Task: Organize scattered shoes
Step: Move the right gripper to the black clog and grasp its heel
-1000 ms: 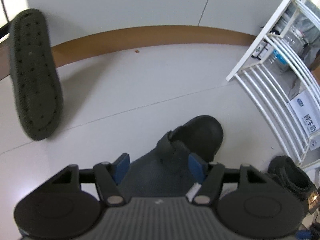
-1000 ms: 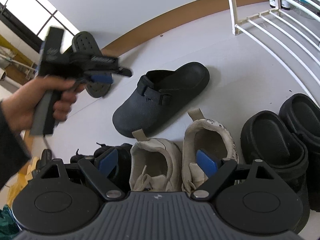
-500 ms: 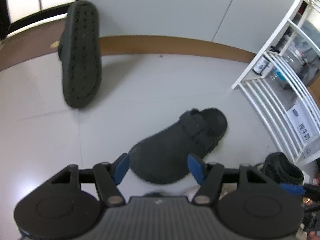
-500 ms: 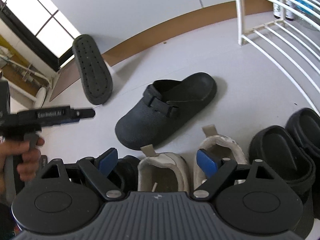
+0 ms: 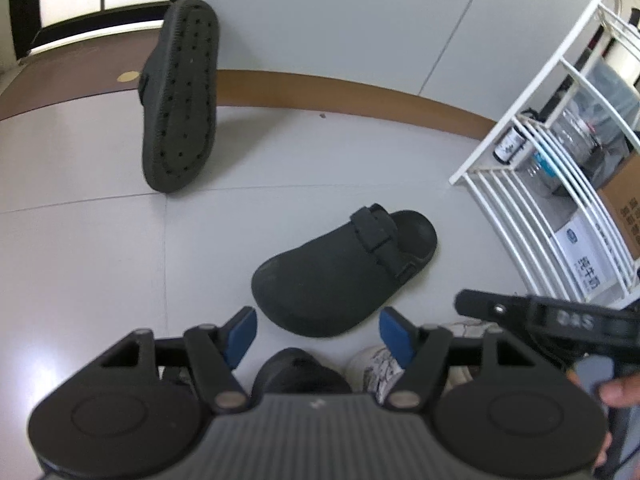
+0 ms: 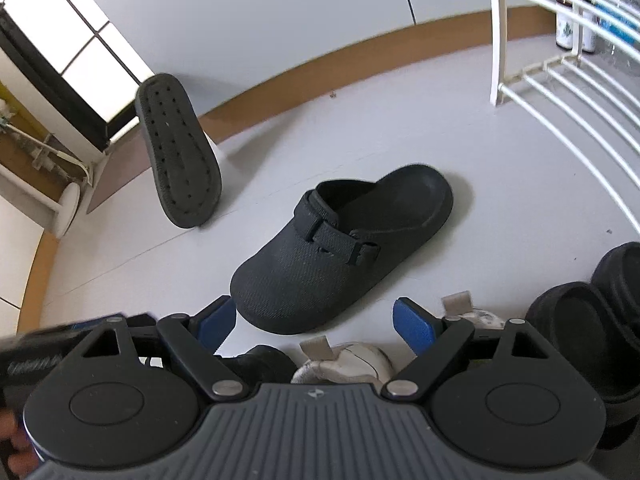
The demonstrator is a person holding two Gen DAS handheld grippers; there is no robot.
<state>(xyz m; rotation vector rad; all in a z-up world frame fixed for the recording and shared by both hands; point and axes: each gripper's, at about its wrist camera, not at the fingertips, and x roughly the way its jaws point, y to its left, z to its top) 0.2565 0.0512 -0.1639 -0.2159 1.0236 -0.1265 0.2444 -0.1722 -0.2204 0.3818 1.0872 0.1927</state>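
Since the earlier frame the left gripper (image 5: 318, 330) has pulled back from the clog (image 5: 344, 270): a second ago the shoe sat between its fingers, and now it lies just beyond the tips, whole and untouched on the floor (image 5: 100, 248). The jaws are opening and hold nothing. To the left, the slipper (image 5: 180, 96) leans sole-out against the wall, well apart from the clog, with bare floor between them. The right gripper (image 6: 312, 320) has its fingers spread wide and empty, the clog's toe just ahead of its left fingertip. Below the grippers, the white sneakers (image 6: 348, 364) and black shoes (image 6: 580, 320) stand in a row. At the right the white rack (image 6: 560, 92) borders the open floor
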